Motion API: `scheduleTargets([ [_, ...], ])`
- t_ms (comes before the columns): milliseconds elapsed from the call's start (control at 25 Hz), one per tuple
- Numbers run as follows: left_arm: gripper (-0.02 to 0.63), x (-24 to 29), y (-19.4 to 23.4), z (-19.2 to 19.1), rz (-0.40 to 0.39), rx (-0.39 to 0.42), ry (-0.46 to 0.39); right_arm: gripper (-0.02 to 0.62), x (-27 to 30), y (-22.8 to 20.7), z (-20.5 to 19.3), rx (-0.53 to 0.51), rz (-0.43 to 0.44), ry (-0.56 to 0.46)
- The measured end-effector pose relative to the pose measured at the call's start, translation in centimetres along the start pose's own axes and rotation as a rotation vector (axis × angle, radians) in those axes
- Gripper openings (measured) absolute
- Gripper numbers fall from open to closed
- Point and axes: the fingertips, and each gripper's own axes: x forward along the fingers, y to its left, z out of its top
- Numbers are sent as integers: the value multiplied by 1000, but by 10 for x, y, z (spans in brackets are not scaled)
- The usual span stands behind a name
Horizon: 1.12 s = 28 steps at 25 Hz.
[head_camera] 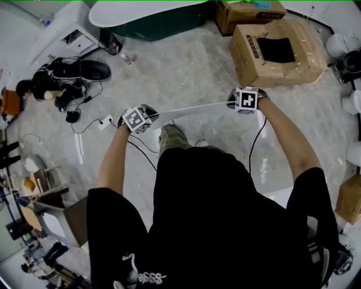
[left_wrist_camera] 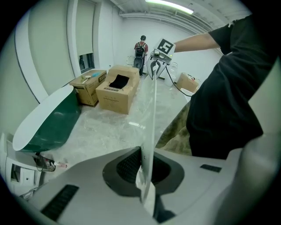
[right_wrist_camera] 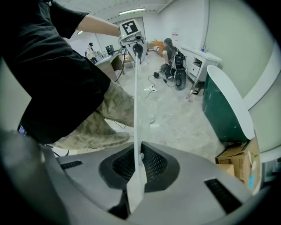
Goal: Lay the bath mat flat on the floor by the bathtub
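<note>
Head view: left gripper (head_camera: 148, 114) and right gripper (head_camera: 232, 103) each pinch a mat (head_camera: 194, 109) end, stretched taut in the air, short of the tub (head_camera: 152, 20). Hold tension, lower both ends evenly beside it.

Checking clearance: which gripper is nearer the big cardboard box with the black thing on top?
Right. The right gripper sits just below the cardboard box in the head view; the left gripper is farther off, down-left of it.

bath mat (head_camera: 197, 110) 1 | bathtub (head_camera: 148, 12) 1 | claws (left_wrist_camera: 147, 172) (right_wrist_camera: 138, 166) 2 | cardboard boxes (head_camera: 246, 14) (head_camera: 302, 66) (head_camera: 351, 200) 3
</note>
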Motion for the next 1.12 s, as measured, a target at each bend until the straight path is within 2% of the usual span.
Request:
scheduleTargets([
  [240, 25, 4, 25, 8, -5, 60, -2, 28, -2, -22, 3, 13, 24, 6],
  [440, 25, 21, 64, 18, -34, 76, -11, 28, 5, -63, -9, 44, 17, 39],
  [800, 25, 8, 168, 40, -71, 71, -70, 28, -7, -172, 17, 85, 17, 13],
  [1000, 25, -10, 230, 48, -42, 75, -76, 28, -15, -235, 38, 107, 32, 36],
  [1120, 25, -15, 263, 51, -42, 51, -86, 28, -22, -273, 50, 121, 27, 55],
])
